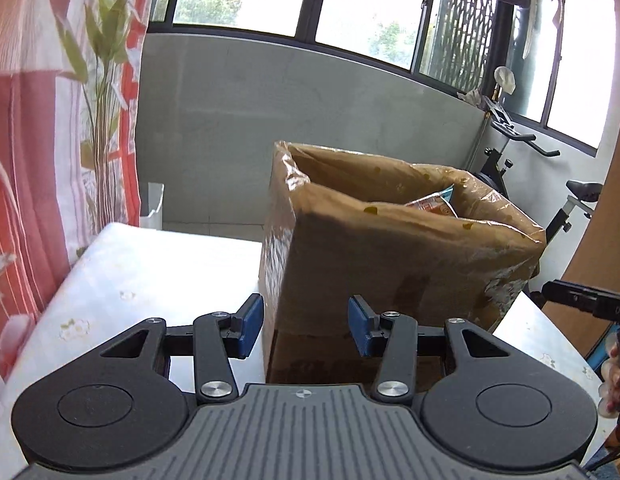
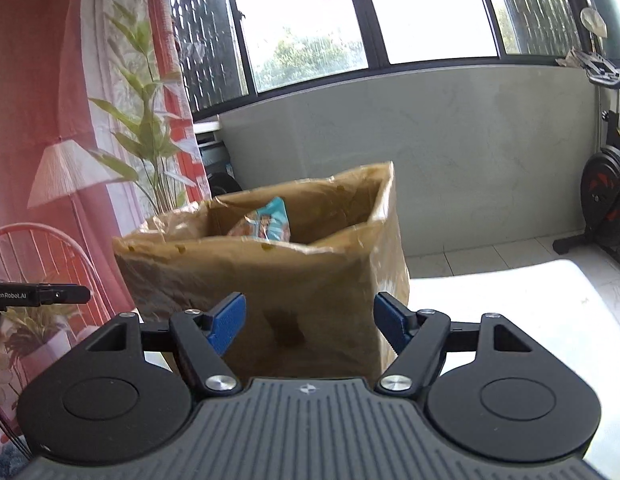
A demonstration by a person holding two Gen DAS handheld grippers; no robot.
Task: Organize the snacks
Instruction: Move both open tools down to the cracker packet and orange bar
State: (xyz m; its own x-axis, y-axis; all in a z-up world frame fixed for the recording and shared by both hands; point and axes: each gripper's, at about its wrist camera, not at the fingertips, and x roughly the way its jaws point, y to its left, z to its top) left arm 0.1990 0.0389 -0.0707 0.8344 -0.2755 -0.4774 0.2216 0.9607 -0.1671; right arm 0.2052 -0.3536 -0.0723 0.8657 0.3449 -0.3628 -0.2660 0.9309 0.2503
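An open cardboard box [image 1: 390, 248] lined with clear plastic stands on a white table [image 1: 150, 272]. A snack packet [image 1: 432, 204] pokes up inside it. My left gripper [image 1: 306, 320] is open just in front of the box's near corner, with nothing held between its blue pads. The right wrist view shows the same box [image 2: 270, 280] with a blue and orange snack packet [image 2: 266, 220] inside. My right gripper [image 2: 310, 320] is open wide before the box's near wall and holds nothing.
A red and white curtain [image 1: 38, 120] and a tall plant [image 2: 150, 140] stand to the left. An exercise bike [image 2: 606, 200] is at the right by the window wall. A red wire chair [image 2: 50, 248] sits low left. A hand [image 1: 614, 376] shows at the right edge.
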